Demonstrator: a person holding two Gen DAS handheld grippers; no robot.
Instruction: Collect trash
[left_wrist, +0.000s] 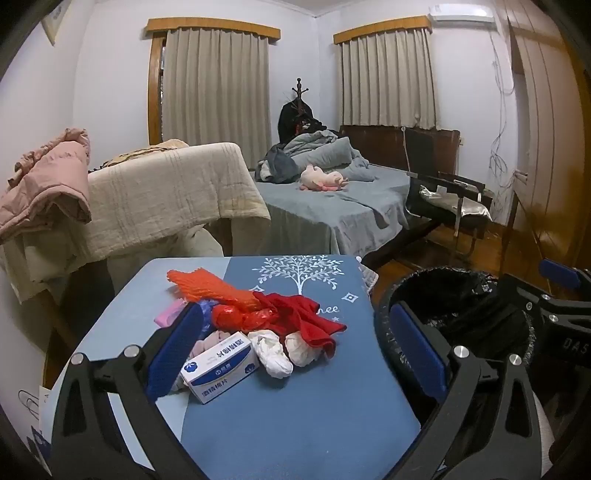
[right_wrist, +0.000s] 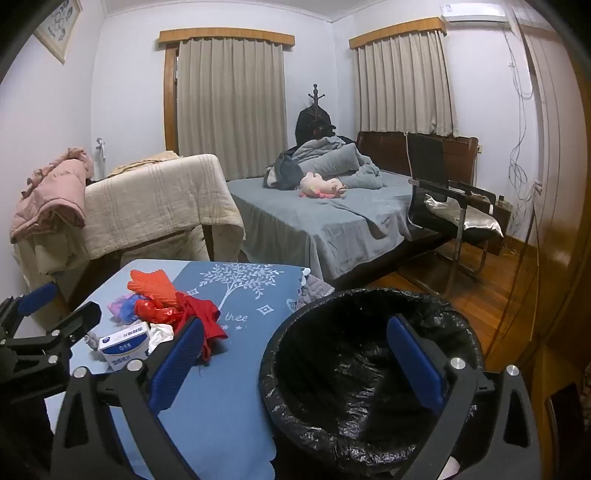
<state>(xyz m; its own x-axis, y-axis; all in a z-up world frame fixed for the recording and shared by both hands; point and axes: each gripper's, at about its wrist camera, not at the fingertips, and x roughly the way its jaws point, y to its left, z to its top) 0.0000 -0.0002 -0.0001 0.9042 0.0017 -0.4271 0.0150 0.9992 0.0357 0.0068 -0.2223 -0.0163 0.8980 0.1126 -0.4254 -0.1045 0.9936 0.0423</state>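
A heap of trash lies on the blue-clothed table (left_wrist: 295, 413): an orange foam net (left_wrist: 210, 288), a red plastic bag (left_wrist: 240, 315), a red cloth (left_wrist: 310, 319), crumpled white tissues (left_wrist: 277, 354) and a white-and-blue box (left_wrist: 218, 365). My left gripper (left_wrist: 295, 354) is open just short of the heap, with its left pad beside the box and nothing between its fingers. A bin with a black liner (right_wrist: 351, 369) stands right of the table. My right gripper (right_wrist: 295, 363) hangs open above the bin's near rim, holding nothing.
Behind the table stand a beige-draped sofa (left_wrist: 166, 199) with a pink jacket (left_wrist: 44, 184), and a grey bed (left_wrist: 325, 199) with a pink plush toy. A black chair (right_wrist: 443, 206) stands on the wooden floor at right. A wardrobe fills the right edge.
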